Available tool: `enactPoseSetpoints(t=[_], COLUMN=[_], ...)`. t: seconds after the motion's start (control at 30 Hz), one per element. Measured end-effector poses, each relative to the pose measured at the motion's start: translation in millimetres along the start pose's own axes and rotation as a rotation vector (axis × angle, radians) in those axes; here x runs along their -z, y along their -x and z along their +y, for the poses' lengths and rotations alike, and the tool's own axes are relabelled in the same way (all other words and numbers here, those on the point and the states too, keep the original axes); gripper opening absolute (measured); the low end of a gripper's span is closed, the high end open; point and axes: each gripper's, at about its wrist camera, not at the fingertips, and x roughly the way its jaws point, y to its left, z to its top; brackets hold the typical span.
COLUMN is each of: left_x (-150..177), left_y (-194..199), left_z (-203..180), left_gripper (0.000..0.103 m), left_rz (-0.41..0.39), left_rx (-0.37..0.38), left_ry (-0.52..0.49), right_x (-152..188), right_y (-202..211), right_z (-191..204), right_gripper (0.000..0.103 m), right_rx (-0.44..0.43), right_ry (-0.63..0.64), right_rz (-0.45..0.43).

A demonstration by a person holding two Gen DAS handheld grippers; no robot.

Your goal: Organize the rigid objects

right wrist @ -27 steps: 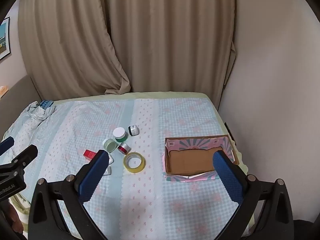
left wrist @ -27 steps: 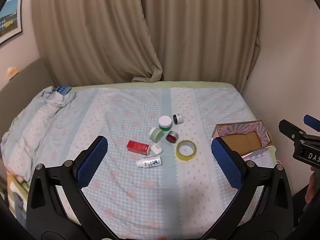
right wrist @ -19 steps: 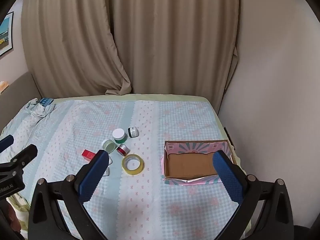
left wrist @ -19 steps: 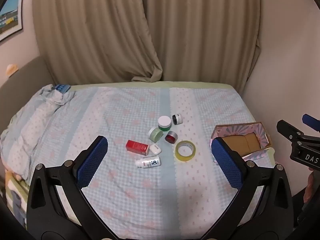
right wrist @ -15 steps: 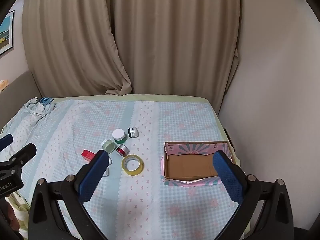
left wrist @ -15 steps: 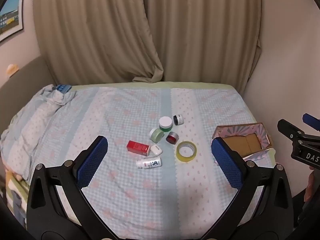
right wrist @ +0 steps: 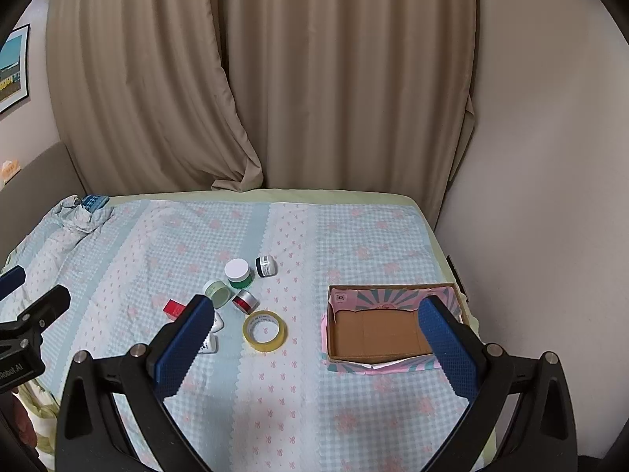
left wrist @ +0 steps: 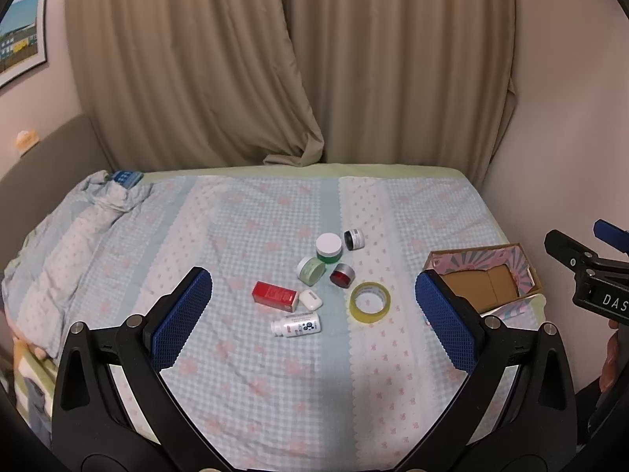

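Small items lie clustered on the bed: a yellow tape roll (left wrist: 370, 302) (right wrist: 265, 330), a red box (left wrist: 274, 295), a white bottle on its side (left wrist: 297, 325), a white earbud case (left wrist: 310, 299), a white-lidded green jar (left wrist: 328, 248) (right wrist: 238, 273), a pale green jar (left wrist: 311, 270), a red-and-silver tin (left wrist: 342, 275) and a black jar (left wrist: 354, 239). An open cardboard box (left wrist: 486, 277) (right wrist: 393, 326) sits at the right edge. My left gripper (left wrist: 310, 306) hangs open above the near side, nothing between its fingers. My right gripper (right wrist: 314, 332) is open too, held over the box and tape.
The bed (left wrist: 243, 228) has a checked blue-and-pink cover, with a bunched blanket (left wrist: 78, 228) on its left. Beige curtains (left wrist: 298, 63) hang behind it. A wall (right wrist: 550, 196) runs close along the bed's right side. A framed picture (left wrist: 21, 35) hangs at far left.
Both views wavered slightly, lifting a little and settling back. The items on the bed have not moved, and both grippers stayed open.
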Motion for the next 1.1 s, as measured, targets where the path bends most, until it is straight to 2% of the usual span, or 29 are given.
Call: enactPoseSetpoints(t=[1.1], left_x=[-4.7], left_y=[-2.0], left_z=[4.5], left_gripper=[0.103], left_rz=[0.012], left_rx=[0.029], left_ry=[-0.002], right_x=[4.0], right_y=[0.4], right_z=[4.4], right_gripper=[0.103], right_rx=[-0.018], right_ry=[-0.013], right_rz=[0.017])
